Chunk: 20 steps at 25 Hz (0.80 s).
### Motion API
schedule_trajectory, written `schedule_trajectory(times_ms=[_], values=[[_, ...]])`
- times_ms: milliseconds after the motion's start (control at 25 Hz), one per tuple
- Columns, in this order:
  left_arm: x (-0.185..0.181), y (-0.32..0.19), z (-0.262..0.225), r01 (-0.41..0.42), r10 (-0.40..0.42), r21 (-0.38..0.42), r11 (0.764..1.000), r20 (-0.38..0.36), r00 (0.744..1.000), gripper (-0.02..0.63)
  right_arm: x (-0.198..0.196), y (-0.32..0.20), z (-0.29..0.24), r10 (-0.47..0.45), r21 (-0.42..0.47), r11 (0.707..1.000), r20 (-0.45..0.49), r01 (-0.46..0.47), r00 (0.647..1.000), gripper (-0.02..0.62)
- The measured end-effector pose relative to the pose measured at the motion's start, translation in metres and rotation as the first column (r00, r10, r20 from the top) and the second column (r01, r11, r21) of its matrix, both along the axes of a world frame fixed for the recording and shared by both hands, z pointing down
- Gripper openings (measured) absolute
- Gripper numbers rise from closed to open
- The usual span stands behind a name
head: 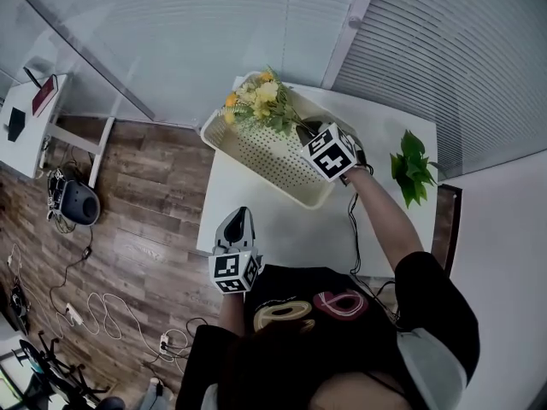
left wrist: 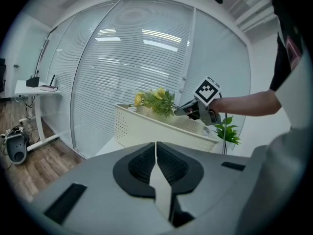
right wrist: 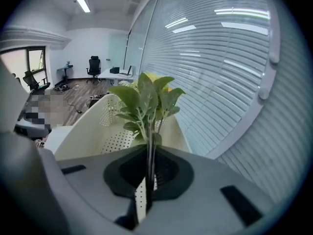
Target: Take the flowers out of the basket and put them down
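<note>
By my reading the task is about halfway. The right gripper [right wrist: 148,177] is clamped on the thin stems of the flowers [head: 261,101], holding the bunch over the far end of the basket [head: 273,156] near the table's [head: 282,229] far edge, not yet set down. 1 leafy green sprig [head: 412,165] lies by the right edge, perhaps already out. The left gripper [left wrist: 156,173] is closed on nothing near the front edge. The bunch shows yellow and pale blooms among green leaves.
</note>
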<state>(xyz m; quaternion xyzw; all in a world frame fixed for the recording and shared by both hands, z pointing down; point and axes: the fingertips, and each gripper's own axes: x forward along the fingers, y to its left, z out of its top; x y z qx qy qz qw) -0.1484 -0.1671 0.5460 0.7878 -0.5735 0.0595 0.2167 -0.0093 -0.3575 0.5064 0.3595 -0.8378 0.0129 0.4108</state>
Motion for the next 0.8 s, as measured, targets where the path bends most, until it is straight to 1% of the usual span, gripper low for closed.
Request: schedule_trajectory(times_ms=[120, 240, 320, 440, 640, 800], values=[[0.0, 0.003, -0.005, -0.008, 0.008, 0.015, 1.0, 0.004, 1.0, 0.023, -0.002, 0.006, -0.019, -0.002, 0.04, 0.999, 0.037, 0.001, 0.999, 0.009], [0.003, 0.006, -0.01, -0.025, 0.025, 0.03, 0.999, 0.009, 1.0, 0.023, -0.001, 0.014, -0.036, -0.01, 0.093, 0.996, 0.041, 0.006, 0.999, 0.01], [0.004, 0.007, -0.013, -0.037, 0.036, 0.04, 0.999, 0.012, 0.999, 0.023, 0.0, 0.021, -0.044, -0.005, 0.113, 0.994, 0.052, -0.001, 0.999, 0.011], [0.005, 0.006, -0.016, -0.053, 0.052, 0.049, 0.997, 0.015, 0.999, 0.023, 0.002, 0.031, -0.056, 0.011, 0.13, 0.991, 0.08, -0.022, 0.997, 0.01], [0.012, 0.006, -0.031, -0.091, 0.09, 0.093, 0.991, 0.023, 0.996, 0.023, 0.013, 0.05, -0.073, 0.057, 0.149, 0.986, 0.132, -0.077, 0.99, 0.01], [0.021, 0.001, -0.042, -0.121, 0.12, 0.121, 0.985, 0.011, 0.993, 0.023, 0.022, 0.062, -0.081, 0.097, 0.158, 0.979, 0.18, -0.126, 0.979, 0.01]])
